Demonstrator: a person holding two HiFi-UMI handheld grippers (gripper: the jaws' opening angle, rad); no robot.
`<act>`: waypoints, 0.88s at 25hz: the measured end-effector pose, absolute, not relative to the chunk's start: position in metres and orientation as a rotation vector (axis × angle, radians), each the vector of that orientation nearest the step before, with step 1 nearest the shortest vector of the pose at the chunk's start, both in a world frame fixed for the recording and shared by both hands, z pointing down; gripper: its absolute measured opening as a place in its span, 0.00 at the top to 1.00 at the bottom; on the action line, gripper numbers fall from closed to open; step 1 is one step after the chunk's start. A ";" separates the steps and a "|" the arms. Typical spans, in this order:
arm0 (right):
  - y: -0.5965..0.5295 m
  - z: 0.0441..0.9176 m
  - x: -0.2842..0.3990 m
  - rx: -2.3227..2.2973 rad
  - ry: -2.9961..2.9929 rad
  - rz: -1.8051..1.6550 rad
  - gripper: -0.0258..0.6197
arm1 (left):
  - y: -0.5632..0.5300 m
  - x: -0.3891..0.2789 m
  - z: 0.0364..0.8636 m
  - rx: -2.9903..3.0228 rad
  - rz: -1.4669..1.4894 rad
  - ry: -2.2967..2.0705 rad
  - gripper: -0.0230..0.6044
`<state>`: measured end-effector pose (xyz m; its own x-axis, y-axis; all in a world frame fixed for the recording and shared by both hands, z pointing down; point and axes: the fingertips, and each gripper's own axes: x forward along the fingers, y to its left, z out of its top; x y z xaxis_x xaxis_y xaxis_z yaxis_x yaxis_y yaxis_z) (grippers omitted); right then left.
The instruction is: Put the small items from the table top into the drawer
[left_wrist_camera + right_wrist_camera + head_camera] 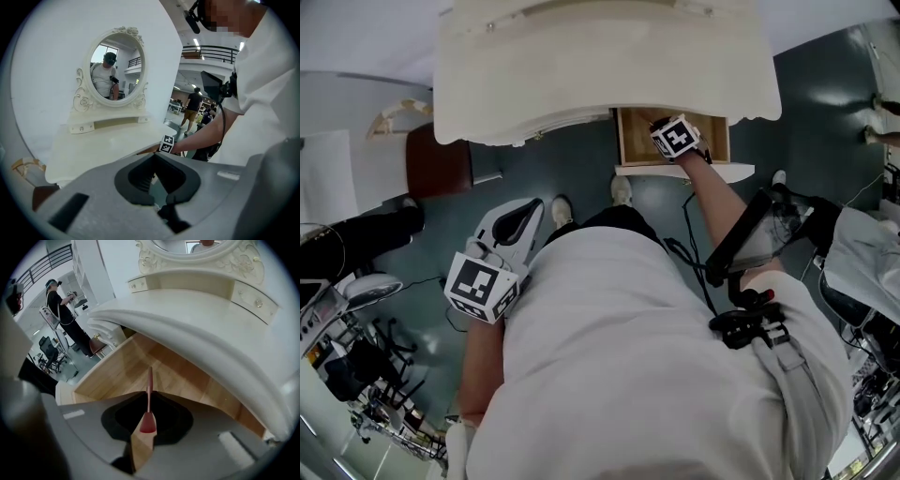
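The right gripper (pixel 149 394), pinching a slim red stick (pixel 149 378), points into the open drawer (pixel 187 380), apparently to release it there, while the left gripper (pixel 154 153), closed and empty, idles off the bench (pixel 103 145).

Tools: two – left tool (pixel 154 155), right tool (pixel 149 398). Red stick (pixel 150 378): one. Drawer (pixel 630 141): one. Surface (pixel 600 56): one. Oval mirror (pixel 117 65): one. Ledge knobs (pixel 257 302): two. Shoes (pixel 622 190): two. Brown chair (pixel 436 159): one.
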<state>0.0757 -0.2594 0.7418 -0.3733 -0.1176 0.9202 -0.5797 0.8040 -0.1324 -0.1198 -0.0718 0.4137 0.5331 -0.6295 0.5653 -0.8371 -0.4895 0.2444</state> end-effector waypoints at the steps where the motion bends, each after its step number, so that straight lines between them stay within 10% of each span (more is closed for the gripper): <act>1: -0.257 0.743 0.074 0.509 -1.912 0.534 0.89 | -0.070 -0.119 0.414 2.273 0.560 -1.189 0.96; 22: -0.240 0.764 0.059 0.271 -1.878 0.382 0.89 | -0.068 -0.114 0.415 2.229 0.562 -1.215 0.96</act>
